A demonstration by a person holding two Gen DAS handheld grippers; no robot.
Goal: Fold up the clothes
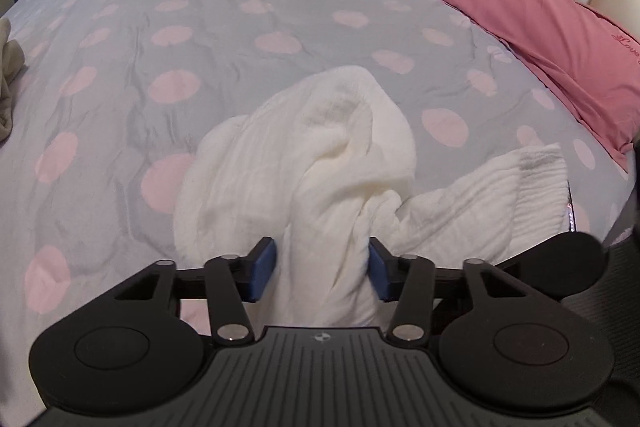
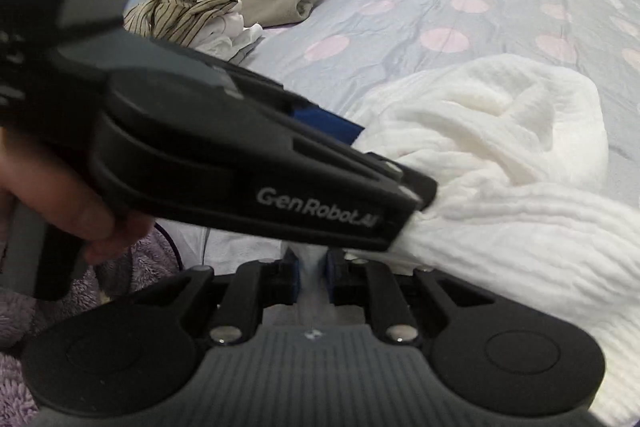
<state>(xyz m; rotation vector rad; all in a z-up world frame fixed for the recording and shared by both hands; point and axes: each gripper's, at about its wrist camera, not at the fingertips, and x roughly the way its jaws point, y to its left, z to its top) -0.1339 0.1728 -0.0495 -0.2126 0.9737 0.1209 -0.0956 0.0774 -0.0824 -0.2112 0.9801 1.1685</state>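
My left gripper and right gripper both pinch the white sweater; soft, floppy knit, bunched toward twelve o'clock, best held at its edges.

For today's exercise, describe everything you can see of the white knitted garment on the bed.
The white knitted garment is cream-white, soft and thick, with a ribbed knit and a ribbed band at one end. It lies crumpled, not folded, on the spotted bedcover near the bed's edge. The left gripper pinches a bunched fold of it; the right gripper clamps thin white fabric, apparently another part.
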